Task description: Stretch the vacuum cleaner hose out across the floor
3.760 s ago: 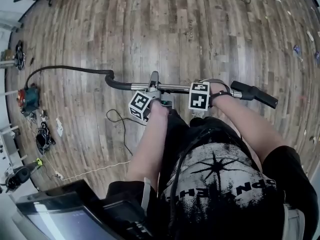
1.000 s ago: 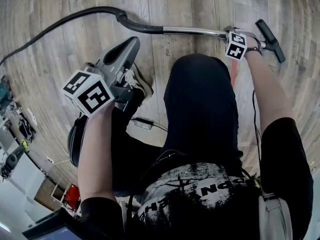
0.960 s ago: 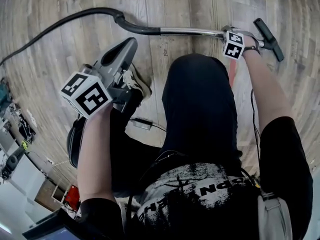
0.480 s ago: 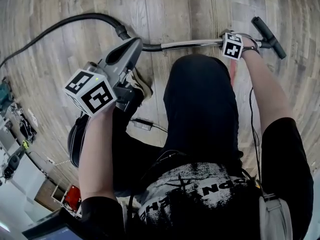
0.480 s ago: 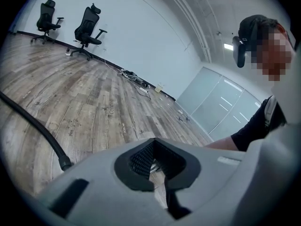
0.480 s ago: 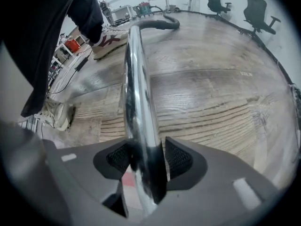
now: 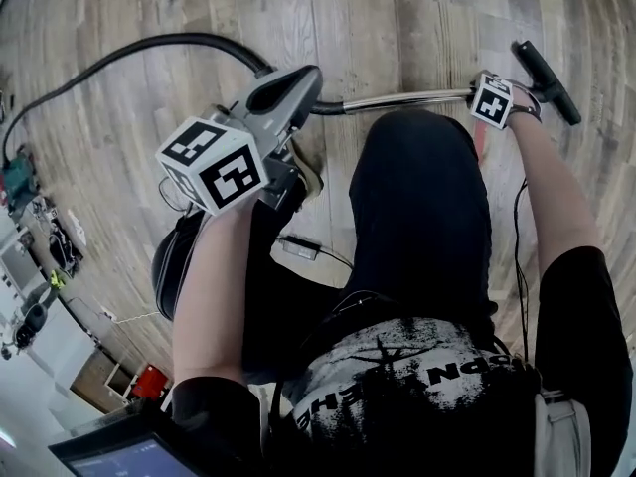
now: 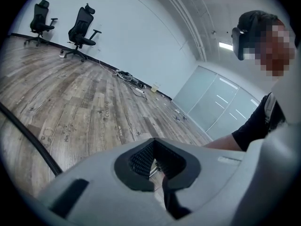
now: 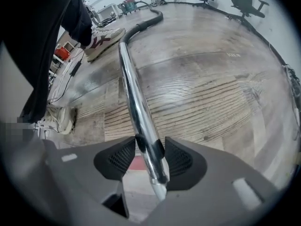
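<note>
Between the jaws of your right gripper (image 9: 149, 155) lies the shiny chrome metal wand tube (image 9: 133, 88). Those jaws have just been opening and now stand wide, with the pads off the tube, so nothing is gripped. Your left gripper (image 8: 157, 168) is pressed together on nothing and is raised above the floor near your knee.

Just past your right gripper lies the black bar-shaped floor nozzle (image 7: 549, 71). The other way, the tube joins the black ribbed vacuum hose (image 7: 149, 46), which sweeps in a long arc over the grey-brown wood plank floor (image 7: 397, 18) toward a small teal machine (image 7: 18, 172) at the left edge.

I judge the stretch mostly done: the wand looks set down and the hose is laid out. What remains is the slack curve, should you want it straighter, and drawing your right gripper clear. I can make out no container in play.
</note>
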A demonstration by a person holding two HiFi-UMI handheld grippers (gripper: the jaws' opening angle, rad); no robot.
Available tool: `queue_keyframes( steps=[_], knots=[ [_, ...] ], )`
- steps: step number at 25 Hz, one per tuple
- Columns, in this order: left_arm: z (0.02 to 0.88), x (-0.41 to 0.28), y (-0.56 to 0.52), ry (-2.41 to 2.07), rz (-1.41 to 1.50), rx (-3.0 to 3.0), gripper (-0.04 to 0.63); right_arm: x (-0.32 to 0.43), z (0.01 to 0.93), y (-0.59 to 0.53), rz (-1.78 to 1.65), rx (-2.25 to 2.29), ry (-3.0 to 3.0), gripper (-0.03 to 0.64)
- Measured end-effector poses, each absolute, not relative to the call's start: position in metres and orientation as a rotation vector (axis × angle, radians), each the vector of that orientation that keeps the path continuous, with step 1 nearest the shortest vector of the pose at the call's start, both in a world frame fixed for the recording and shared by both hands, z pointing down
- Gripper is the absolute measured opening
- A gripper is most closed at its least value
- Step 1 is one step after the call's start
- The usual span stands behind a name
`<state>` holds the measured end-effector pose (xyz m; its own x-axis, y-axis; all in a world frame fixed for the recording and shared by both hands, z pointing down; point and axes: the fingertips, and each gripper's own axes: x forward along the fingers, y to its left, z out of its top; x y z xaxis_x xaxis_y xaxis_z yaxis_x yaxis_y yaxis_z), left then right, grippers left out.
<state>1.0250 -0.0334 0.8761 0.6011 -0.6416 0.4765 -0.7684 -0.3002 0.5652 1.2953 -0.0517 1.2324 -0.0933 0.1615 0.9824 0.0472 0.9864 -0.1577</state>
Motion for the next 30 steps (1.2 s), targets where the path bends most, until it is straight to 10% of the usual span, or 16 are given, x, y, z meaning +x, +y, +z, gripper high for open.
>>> queue_keyframes(
  steps=[11, 18, 30],
  knots=[
    [0.845, 1.021, -0.052, -1.088, 0.301, 2.271, 0.000, 1.266, 1.212, -0.045, 0.240, -0.109, -1.679, 0.013],
    [0.839, 1.011, -0.071, -0.966, 0.294, 2.365, 0.000, 1.222, 1.171, -0.026, 0.393, -0.065, -1.672, 0.006],
    [0.636, 0.917, -0.046, -1.082, 0.226, 2.280, 0.000, 1.049, 0.787, -0.027, 0.497, 0.045, -1.984, 0.006]
  ],
)
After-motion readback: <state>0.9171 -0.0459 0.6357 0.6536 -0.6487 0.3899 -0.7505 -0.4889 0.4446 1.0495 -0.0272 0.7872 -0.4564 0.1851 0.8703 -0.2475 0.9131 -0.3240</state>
